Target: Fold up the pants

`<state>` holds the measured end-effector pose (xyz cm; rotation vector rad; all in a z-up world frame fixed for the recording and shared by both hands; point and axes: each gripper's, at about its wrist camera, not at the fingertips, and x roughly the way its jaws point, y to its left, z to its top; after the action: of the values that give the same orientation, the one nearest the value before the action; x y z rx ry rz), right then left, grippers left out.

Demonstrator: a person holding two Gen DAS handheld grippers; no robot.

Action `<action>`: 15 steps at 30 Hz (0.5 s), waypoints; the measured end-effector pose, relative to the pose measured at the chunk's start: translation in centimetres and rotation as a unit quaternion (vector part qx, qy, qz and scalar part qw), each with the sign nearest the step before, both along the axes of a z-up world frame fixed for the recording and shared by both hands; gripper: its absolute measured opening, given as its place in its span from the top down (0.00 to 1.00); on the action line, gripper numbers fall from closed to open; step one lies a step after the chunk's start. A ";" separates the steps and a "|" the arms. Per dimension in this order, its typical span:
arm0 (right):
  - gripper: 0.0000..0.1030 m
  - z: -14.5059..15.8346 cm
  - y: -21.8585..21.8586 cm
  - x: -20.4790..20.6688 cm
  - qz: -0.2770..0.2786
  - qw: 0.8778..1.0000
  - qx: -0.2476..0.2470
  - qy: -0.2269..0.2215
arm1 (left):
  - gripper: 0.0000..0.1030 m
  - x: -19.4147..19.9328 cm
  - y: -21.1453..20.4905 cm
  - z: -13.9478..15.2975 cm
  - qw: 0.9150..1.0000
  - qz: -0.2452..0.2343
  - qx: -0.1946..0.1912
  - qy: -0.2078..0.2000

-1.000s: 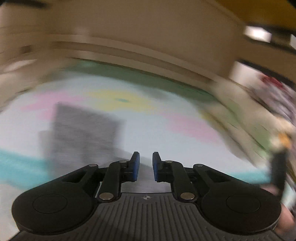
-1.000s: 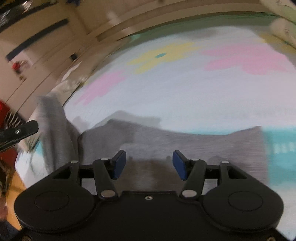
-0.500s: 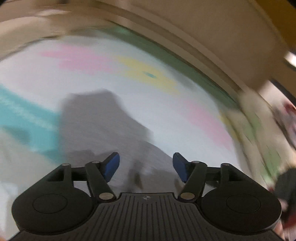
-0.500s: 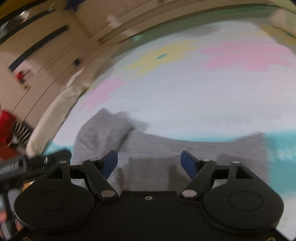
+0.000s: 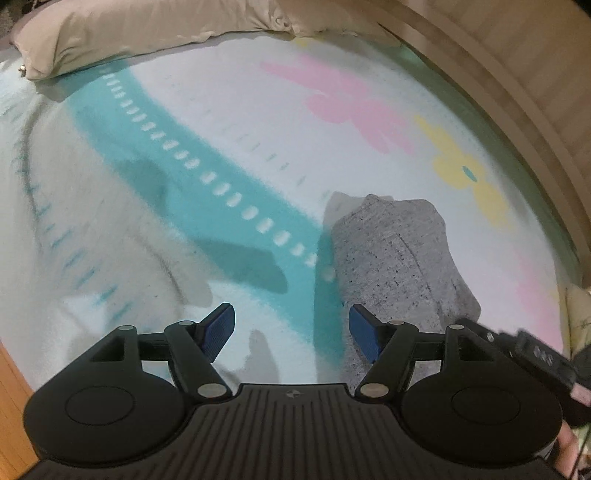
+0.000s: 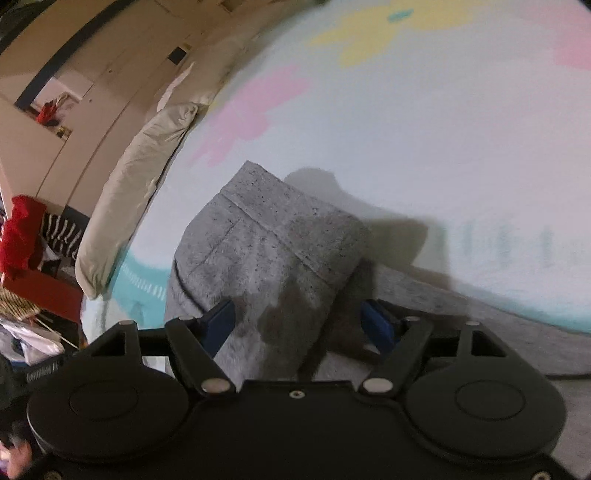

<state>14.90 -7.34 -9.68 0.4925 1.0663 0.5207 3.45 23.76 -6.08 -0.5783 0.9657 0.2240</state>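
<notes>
The grey pants lie folded into a compact bundle on the flowered bedspread. My left gripper hovers just left of the bundle, its jaws opening, and only bedspread shows between the blue pads. My right gripper hangs open low over the pants; grey cloth lies under and between its fingers, which do not press on it. A single layer of grey cloth runs off to the right under the fold. In the left wrist view the right gripper shows at the right edge.
A beige pillow lies along the far side of the bed, and a pale pillow lines the left side. A wooden bed frame curves round the mattress. Red and striped clothes are heaped beside the bed.
The left jaws went from nearly shut to wide open. Both grippers dropped closer to the bed. The raised grey pant leg now lies folded over the rest.
</notes>
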 end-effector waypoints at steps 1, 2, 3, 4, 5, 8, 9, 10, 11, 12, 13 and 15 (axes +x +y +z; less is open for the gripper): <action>0.32 -0.1 0.2 0.1 -0.005 1.000 0.010 -0.003 | 0.35 0.3 0.0 -0.5 1.000 -0.004 -0.001 0.001; 0.44 -0.2 0.3 0.2 -0.010 1.000 0.017 -0.003 | 0.35 0.2 0.0 -0.3 1.000 -0.007 -0.001 0.002; 0.66 -0.3 0.6 0.3 -0.018 1.000 0.012 0.001 | 0.35 0.3 -0.1 -0.3 1.000 -0.009 -0.001 0.003; 0.74 -0.2 0.7 0.2 -0.022 1.000 0.010 0.001 | 0.35 0.1 -0.1 -0.2 1.000 -0.011 -0.001 0.004; 0.78 0.2 0.9 -0.2 -0.026 1.000 0.009 -0.006 | 0.35 0.0 -0.1 -0.1 1.000 -0.012 -0.001 0.006; 0.82 3.5 1.5 -2.1 -0.030 0.998 0.001 -0.056 | 0.35 0.0 -0.3 0.2 1.000 -0.011 0.003 0.005; 0.82 5.3 1.5 -3.3 -0.032 0.997 0.006 -0.077 | 0.35 0.0 -0.4 0.3 1.000 -0.011 0.005 0.004; 0.82 6.7 1.4 -4.3 -0.036 0.995 0.008 -0.091 | 0.35 0.0 -0.6 0.4 1.000 -0.011 0.009 0.003; 0.83 8.4 1.3 -5.6 -0.039 0.993 0.005 -0.109 | 0.35 0.0 -0.8 0.5 1.000 -0.014 0.013 0.002; 0.83 10.1 1.1 -7.0 -0.044 0.991 -0.002 -0.130 | 0.35 0.0 -1.2 0.7 1.000 -0.016 0.017 0.001; 0.83 11.7 0.8 -8.8 -0.052 0.987 -0.014 -0.151 | 0.35 0.0 -1.5 0.8 1.000 -0.019 0.019 -0.001; 0.83 13.9 -0.6 -12.1 -0.074 0.980 -0.039 -0.179 | 0.35 0.0 -2.3 1.1 0.999 -0.030 0.021 -0.007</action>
<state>2.78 -7.95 4.25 0.3873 0.6967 0.4135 3.49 21.44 -4.94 -0.5113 0.9612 0.1866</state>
